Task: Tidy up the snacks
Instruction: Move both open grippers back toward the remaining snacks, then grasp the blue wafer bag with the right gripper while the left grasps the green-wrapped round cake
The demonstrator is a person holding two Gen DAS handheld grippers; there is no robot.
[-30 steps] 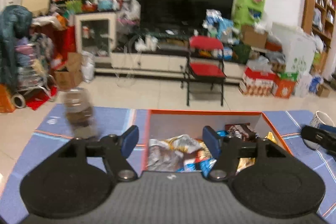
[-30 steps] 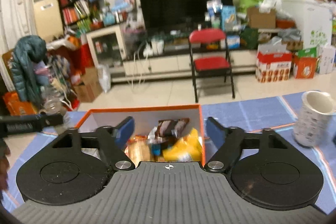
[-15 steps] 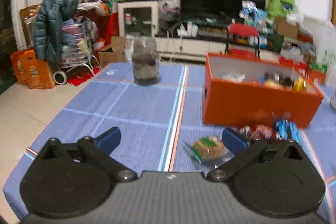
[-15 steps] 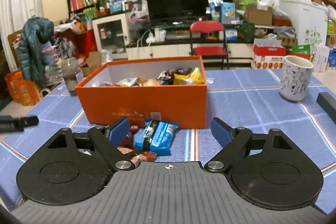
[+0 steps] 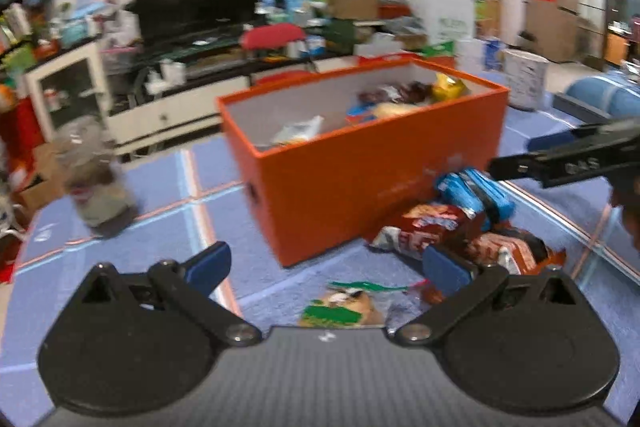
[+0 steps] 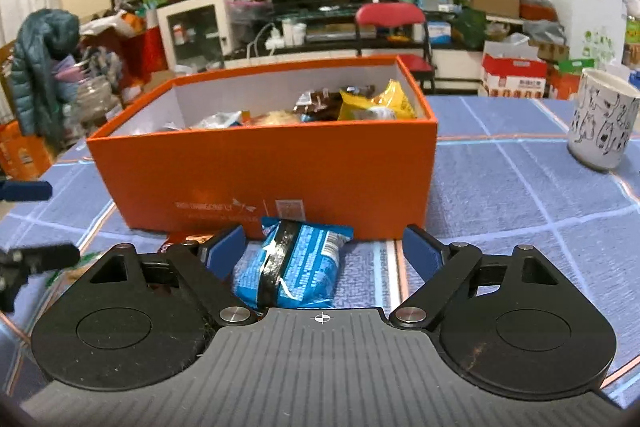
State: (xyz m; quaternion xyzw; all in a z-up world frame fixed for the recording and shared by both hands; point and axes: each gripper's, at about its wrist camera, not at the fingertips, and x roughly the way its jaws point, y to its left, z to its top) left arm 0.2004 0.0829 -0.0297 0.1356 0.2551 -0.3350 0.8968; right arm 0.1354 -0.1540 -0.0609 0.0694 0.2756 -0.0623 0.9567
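A crinkly blue foil packet lies on the woven blue cloth against the boxy orange cardboard box, between the right gripper's closing jaws, untouched. The left gripper gapes wide over a flat green-labelled cracker packet.

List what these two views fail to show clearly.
- Jar, left wrist view: motion blur hides its contents.
- Green-labelled snack, left wrist view: near end cut off by the left gripper body.
- Red packets, right wrist view: mostly behind a finger of the right gripper.
- Orange box: bottom layer buried under the top snacks.
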